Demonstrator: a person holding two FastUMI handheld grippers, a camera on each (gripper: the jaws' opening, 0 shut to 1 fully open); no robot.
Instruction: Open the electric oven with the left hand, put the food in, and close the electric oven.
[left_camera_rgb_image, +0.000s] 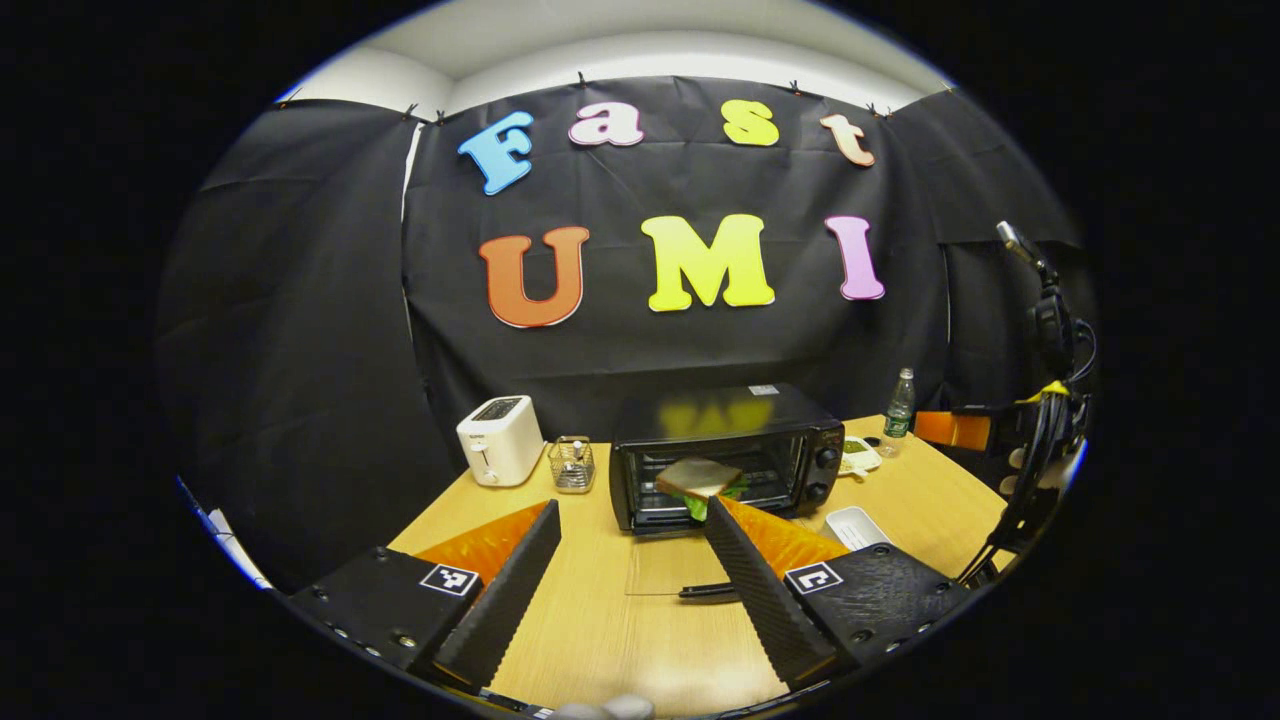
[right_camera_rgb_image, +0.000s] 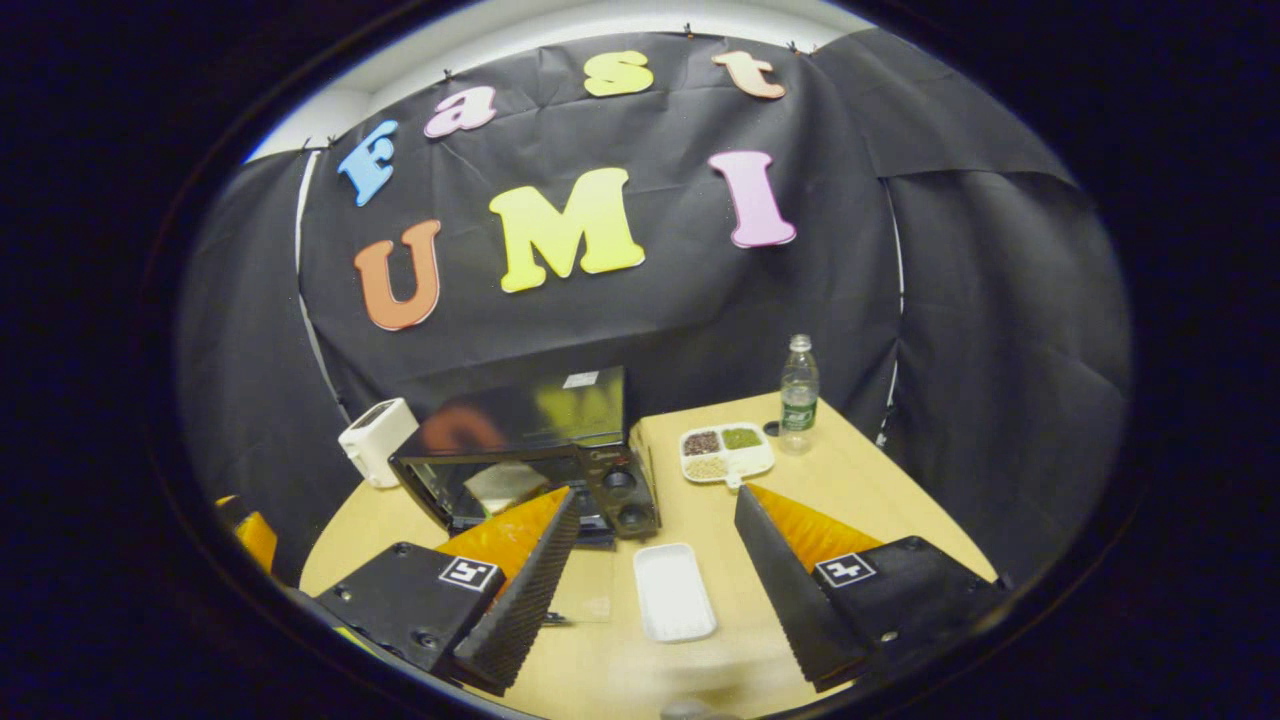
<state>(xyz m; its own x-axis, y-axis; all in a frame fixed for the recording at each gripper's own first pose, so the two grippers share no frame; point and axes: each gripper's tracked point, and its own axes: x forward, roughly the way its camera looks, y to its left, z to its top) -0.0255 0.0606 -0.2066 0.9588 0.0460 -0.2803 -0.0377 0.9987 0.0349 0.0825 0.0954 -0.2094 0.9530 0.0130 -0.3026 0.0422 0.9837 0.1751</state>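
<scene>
The left tongs (left_camera_rgb_image: 630, 560) are held wide apart and empty above the wooden bench (left_camera_rgb_image: 600, 640), aimed at the front of the electric oven (left_camera_rgb_image: 725, 455). Between their fingers the glass oven door (left_camera_rgb_image: 665, 572) is seen folded down flat over the bench, its dark handle (left_camera_rgb_image: 708, 591) just beside the right-hand finger. The right tongs (right_camera_rgb_image: 650, 560) are likewise spread wide with nothing between them, hovering over an empty white tray (right_camera_rgb_image: 673, 590) that lies on the bench just in front of the oven's knob panel.

Inside the open oven cavity a sandwich (left_camera_rgb_image: 700, 480), bread with green leaf showing beneath, is seen resting on the rack. The food is therefore judged to be already placed, and the closing step is judged to be in hand.

The next move calls for the left tongs to be lowered to the door handle, closed on it or hooked under it, and the door swung up until it shuts against the oven front; the right tongs need only be kept clear of the door's arc.

Farther out, a white toaster (left_camera_rgb_image: 498, 438) and a small wire basket (left_camera_rgb_image: 572, 464) stand left of the oven, while a divided dish of grains (right_camera_rgb_image: 726, 452) and a water bottle (right_camera_rgb_image: 798, 392) stand to its right.
</scene>
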